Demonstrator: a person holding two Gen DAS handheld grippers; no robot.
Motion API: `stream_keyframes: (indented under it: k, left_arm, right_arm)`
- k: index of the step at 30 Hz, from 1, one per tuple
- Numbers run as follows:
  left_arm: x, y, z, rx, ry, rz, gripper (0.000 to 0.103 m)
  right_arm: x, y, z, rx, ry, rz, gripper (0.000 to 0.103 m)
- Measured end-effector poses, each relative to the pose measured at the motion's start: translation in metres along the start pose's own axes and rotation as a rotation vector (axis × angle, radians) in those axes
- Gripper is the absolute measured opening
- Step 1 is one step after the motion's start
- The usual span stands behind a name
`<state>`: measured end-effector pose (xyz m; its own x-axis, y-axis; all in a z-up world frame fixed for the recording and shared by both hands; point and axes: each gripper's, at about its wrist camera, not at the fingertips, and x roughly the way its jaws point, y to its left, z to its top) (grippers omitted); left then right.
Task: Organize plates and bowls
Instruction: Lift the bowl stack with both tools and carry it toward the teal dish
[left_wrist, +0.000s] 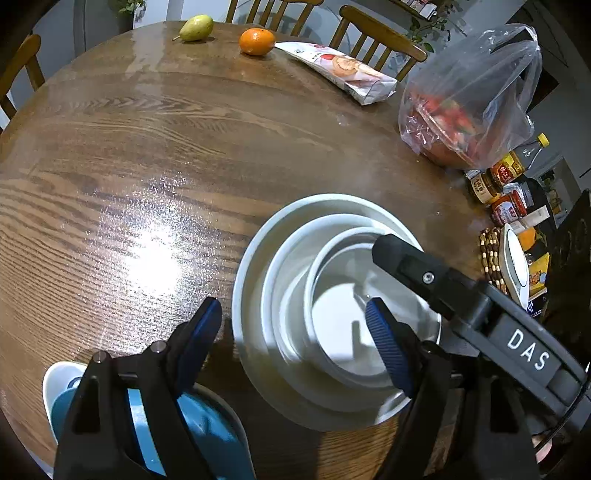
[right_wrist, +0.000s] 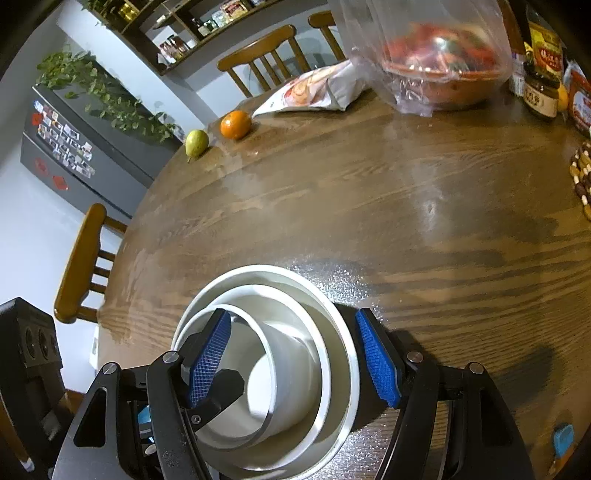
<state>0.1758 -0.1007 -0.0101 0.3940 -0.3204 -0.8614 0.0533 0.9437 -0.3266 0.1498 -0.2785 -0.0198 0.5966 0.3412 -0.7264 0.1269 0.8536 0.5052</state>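
A stack of three nested white bowls (left_wrist: 295, 295) sits on the round wooden table (left_wrist: 147, 166); it also shows in the right wrist view (right_wrist: 295, 332). My left gripper (left_wrist: 295, 332) is open, its fingers astride the stack's near rim, one finger (left_wrist: 388, 347) inside the inner bowl. My right gripper (right_wrist: 295, 358) is open above the stack, spanning the bowls. The right gripper's black body (left_wrist: 461, 295) crosses over the stack in the left wrist view. A blue plate (left_wrist: 207, 424) on a white dish (left_wrist: 59, 380) lies under my left gripper.
A pear (left_wrist: 197, 27), an orange (left_wrist: 256, 41), a snack packet (left_wrist: 347, 70) and a plastic bag with a red bowl (left_wrist: 469, 103) sit at the far edge. Jars and bottles (left_wrist: 502, 184), a beaded trivet (left_wrist: 491, 258) and a white dish (left_wrist: 517, 266) crowd the right. Wooden chairs (right_wrist: 85, 262) ring the table.
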Motion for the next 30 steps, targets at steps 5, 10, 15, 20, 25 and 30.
stream_keyframes:
  k: [5, 10, 15, 20, 25, 30]
  left_arm:
    - [0.003, -0.001, -0.001, 0.002, 0.011, -0.002, 0.079]
    - [0.005, -0.001, 0.0, 0.0, 0.022, -0.017, 0.079]
    - [0.008, -0.001, 0.0, -0.002, 0.035, -0.028, 0.079]
    - [0.011, -0.001, 0.0, -0.007, 0.044, -0.035, 0.079]
    - [0.014, 0.001, 0.0, -0.008, 0.043, -0.019, 0.079]
    - [0.016, 0.001, 0.0, -0.008, 0.047, -0.01, 0.078]
  right_arm:
    - [0.008, -0.003, -0.001, 0.015, 0.041, 0.041, 0.071]
    - [0.009, -0.004, -0.002, 0.019, 0.052, 0.058, 0.071]
    - [0.011, -0.005, -0.002, 0.023, 0.07, 0.071, 0.071]
    - [0.014, -0.007, -0.001, 0.029, 0.087, 0.081, 0.071]
    - [0.022, -0.008, -0.002, 0.043, 0.118, 0.092, 0.07]
    - [0.029, -0.011, -0.003, 0.058, 0.15, 0.108, 0.07]
